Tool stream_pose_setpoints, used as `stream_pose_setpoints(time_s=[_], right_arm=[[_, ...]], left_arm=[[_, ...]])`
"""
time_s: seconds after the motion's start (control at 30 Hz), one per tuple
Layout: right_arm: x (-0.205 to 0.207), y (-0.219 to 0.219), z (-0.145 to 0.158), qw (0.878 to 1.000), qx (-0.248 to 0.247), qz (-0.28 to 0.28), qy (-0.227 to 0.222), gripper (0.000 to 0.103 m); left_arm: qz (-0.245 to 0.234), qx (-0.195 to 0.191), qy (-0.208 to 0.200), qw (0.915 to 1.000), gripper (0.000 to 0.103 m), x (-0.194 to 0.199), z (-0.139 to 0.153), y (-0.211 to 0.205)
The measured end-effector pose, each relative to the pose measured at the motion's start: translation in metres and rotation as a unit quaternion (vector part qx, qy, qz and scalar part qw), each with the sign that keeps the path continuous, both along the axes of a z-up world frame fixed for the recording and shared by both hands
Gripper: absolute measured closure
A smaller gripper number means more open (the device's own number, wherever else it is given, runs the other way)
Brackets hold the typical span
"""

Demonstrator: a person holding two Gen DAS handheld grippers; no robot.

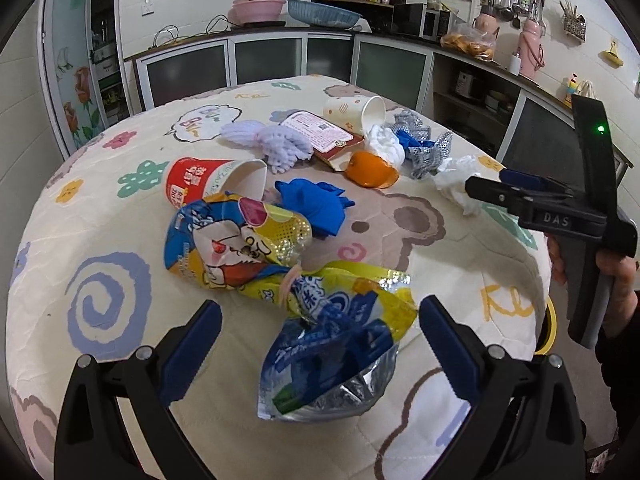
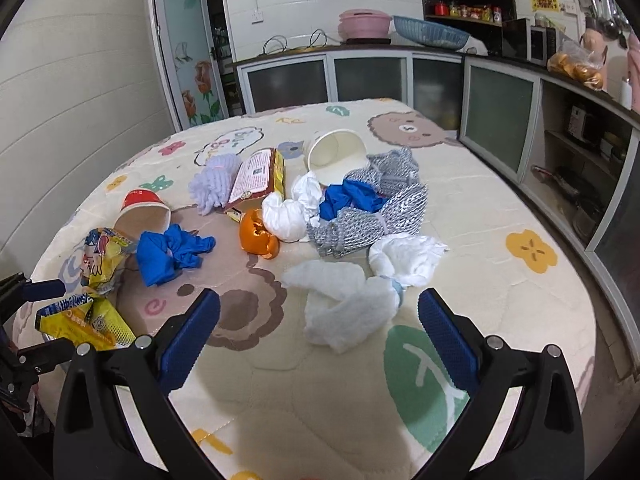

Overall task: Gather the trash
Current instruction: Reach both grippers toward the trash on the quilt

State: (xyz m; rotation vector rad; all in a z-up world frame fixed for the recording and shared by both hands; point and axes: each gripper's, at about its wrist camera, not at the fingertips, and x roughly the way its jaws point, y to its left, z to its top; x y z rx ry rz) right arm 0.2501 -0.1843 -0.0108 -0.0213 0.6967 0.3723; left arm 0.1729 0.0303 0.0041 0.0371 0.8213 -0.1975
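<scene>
A: Trash position?
B: Scattered on the desk [image 2: 500, 208], which wears a cartoon-print cover. Nearest the left claw [image 1: 320, 336]: a crumpled blue-and-yellow snack bag [image 1: 336, 340], lying between the two fingers, contact not discernible. A second yellow wrapper [image 1: 236, 240] lies just behind it, touching a tipped red paper cup [image 1: 200, 180].

A: Left claw state?
B: Jaws spread wide, nothing gripped.

A: Right claw?
B: Right claw [image 2: 320, 332] also wide apart, empty. White crumpled tissue [image 2: 348, 308] sits between and just ahead of its fingers; a second tissue wad [image 2: 404, 258] beside that.

A: Farther out?
B: Blue glove [image 2: 172, 254], orange peel [image 2: 258, 234], silver mesh wrap [image 2: 376, 208] holding another blue glove, tipped white cup [image 2: 336, 154], red carton [image 2: 256, 178], lilac foam net [image 2: 214, 184].

A: Anything else?
B: A hand [image 1: 616, 276] grips the right tool's handle in the left view.
</scene>
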Motion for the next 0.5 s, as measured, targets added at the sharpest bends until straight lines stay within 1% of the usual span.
stream_pose_setpoints(time_s=[0.17, 0.23, 0.27, 0.33, 0.37, 0.43, 0.5], right_arm=[[0.008, -0.001, -0.007, 1.0, 0.015, 0.002, 0.016, 0.008], [0.009, -0.001, -0.008, 1.0, 0.015, 0.001, 0.016, 0.008], [0.008, -0.001, -0.008, 1.0, 0.016, 0.001, 0.016, 0.008], [0.005, -0.002, -0.007, 1.0, 0.019, 0.006, 0.015, 0.008], [0.005, -0.002, -0.007, 1.0, 0.019, 0.008, 0.014, 0.008], [0.006, -0.001, -0.007, 1.0, 0.021, 0.011, 0.015, 0.008], [0.007, -0.001, -0.008, 0.999, 0.024, 0.011, 0.019, 0.008]], left_arm=[[-0.006, -0.002, 0.008, 1.0, 0.008, 0.009, -0.002, -0.003], [0.005, 0.015, 0.02, 0.9997, 0.008, 0.009, -0.001, -0.003], [0.005, 0.017, 0.018, 0.9997, 0.008, 0.006, 0.002, -0.001], [0.01, 0.036, -0.002, 0.9993, 0.008, -0.005, 0.009, 0.003], [0.015, 0.056, -0.01, 0.9983, 0.008, -0.008, 0.011, 0.003], [0.015, 0.078, -0.009, 0.9968, 0.008, -0.007, 0.008, 0.0], [0.02, 0.073, 0.002, 0.9971, 0.008, -0.003, 0.006, 0.001]])
